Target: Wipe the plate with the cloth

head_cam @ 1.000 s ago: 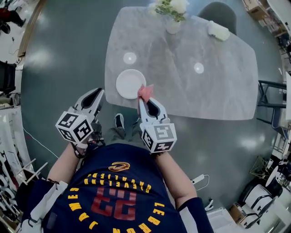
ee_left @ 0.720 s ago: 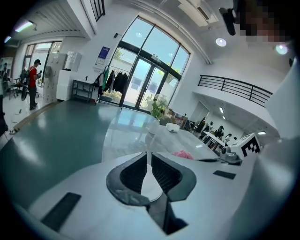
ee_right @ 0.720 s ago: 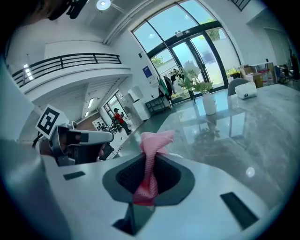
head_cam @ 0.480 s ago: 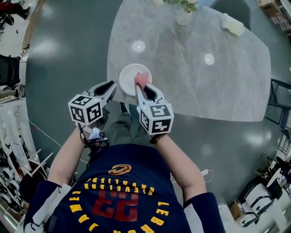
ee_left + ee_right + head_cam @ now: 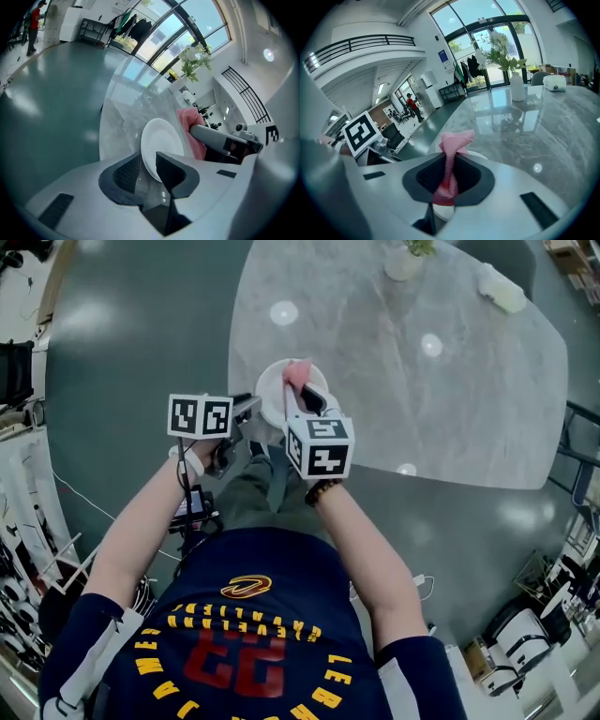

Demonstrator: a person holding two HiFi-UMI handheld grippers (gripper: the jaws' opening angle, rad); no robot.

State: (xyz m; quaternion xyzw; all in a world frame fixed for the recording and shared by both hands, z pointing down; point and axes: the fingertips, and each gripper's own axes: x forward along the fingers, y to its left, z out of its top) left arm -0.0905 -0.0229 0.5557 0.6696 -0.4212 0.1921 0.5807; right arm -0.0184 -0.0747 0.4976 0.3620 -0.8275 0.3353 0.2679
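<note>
A white plate (image 5: 273, 390) lies at the near left edge of the marble table (image 5: 441, 418). My right gripper (image 5: 306, 396) is shut on a pink cloth (image 5: 298, 374), which it holds over the plate's right part. The cloth (image 5: 452, 140) stands up between the pads, with a sliver of plate (image 5: 476, 154) behind it. My left gripper (image 5: 147, 161) has its jaws on either side of the plate's (image 5: 161, 138) near rim, close together and gripping it. The cloth (image 5: 191, 126) shows to the right of that plate.
A vase with flowers (image 5: 515, 86) and a white object (image 5: 554, 83) stand at the table's far side. Grey floor (image 5: 131, 362) lies to the left of the table, and clutter lines the room's edges.
Both grippers have moved forward to the plate. The cloth now hangs over the plate, and the left jaws, wide open before, have closed on its near rim.
</note>
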